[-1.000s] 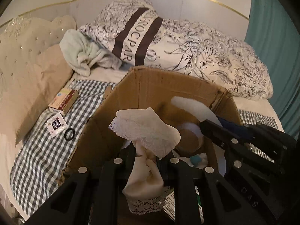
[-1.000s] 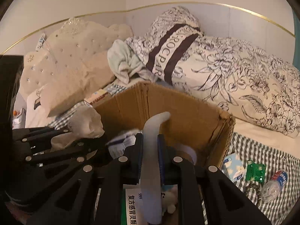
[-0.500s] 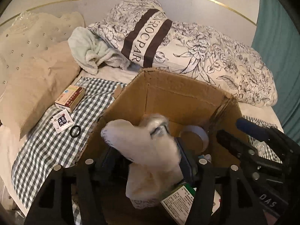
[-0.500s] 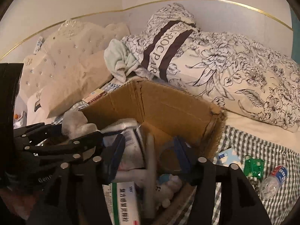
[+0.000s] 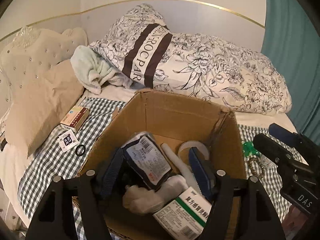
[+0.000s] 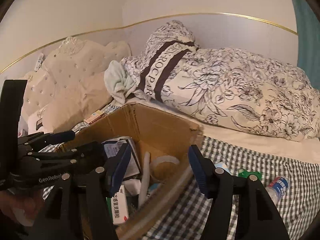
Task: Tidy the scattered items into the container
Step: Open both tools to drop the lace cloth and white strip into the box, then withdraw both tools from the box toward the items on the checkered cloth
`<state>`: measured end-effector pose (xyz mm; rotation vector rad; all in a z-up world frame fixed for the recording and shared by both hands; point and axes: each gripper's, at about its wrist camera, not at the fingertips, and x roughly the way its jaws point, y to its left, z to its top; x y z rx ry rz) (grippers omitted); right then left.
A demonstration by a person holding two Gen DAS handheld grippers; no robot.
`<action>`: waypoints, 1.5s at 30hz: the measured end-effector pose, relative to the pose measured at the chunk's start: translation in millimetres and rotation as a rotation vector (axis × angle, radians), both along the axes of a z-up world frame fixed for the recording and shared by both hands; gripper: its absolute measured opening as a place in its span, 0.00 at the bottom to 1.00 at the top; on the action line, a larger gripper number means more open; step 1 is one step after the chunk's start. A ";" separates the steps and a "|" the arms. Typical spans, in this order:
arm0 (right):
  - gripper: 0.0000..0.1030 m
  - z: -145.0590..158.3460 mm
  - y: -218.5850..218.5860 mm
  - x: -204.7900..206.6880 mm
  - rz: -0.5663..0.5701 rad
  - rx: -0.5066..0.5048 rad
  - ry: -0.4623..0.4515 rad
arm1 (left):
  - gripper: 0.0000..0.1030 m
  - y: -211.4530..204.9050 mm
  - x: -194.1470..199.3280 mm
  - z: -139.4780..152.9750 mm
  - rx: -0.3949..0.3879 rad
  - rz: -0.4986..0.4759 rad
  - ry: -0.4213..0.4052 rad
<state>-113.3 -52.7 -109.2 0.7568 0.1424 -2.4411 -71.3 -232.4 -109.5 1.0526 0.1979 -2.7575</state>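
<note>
Over the cardboard box (image 5: 180, 116) I have both grippers, left gripper (image 5: 158, 172) and right gripper (image 6: 160, 168), jaws opening and empty; the cloth (image 5: 144, 200) and white tube (image 5: 180, 166) lie inside, dropped there for tidying. Beside the box, a bottle (image 6: 278, 186) waits on the bed.

An open cardboard box (image 5: 180, 114) stands on the checked bedspread, its flaps up and its far wall creased at the right corner. Inside lie a dark plastic pouch (image 5: 148, 158) with a barcode label, tilted against the left wall, a pale tube (image 5: 178, 160) slanting across the middle, a tape roll (image 5: 192, 148) by the right wall, a crumpled cream lace cloth (image 5: 144, 198) and a white-and-green medicine box (image 5: 184, 212) at the near edge. Outside on the left lie an orange-and-white carton (image 5: 75, 118), a small sachet (image 5: 67, 141) and a black ring (image 5: 80, 150); on the right, a green packet (image 6: 249, 174) and a small bottle (image 6: 278, 187).
</note>
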 end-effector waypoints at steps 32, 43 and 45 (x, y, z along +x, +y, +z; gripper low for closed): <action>0.84 34.1 140.9 30.1 -0.170 -0.006 0.099 | 1.00 105.6 10.1 44.2 -0.063 -0.112 0.132; 0.93 32.5 190.0 39.2 -0.235 0.035 0.126 | 1.00 144.3 7.4 52.7 -0.022 -0.160 0.174; 0.96 30.4 198.6 39.0 -0.249 0.043 0.132 | 1.00 156.7 8.3 51.3 -0.047 -0.179 0.177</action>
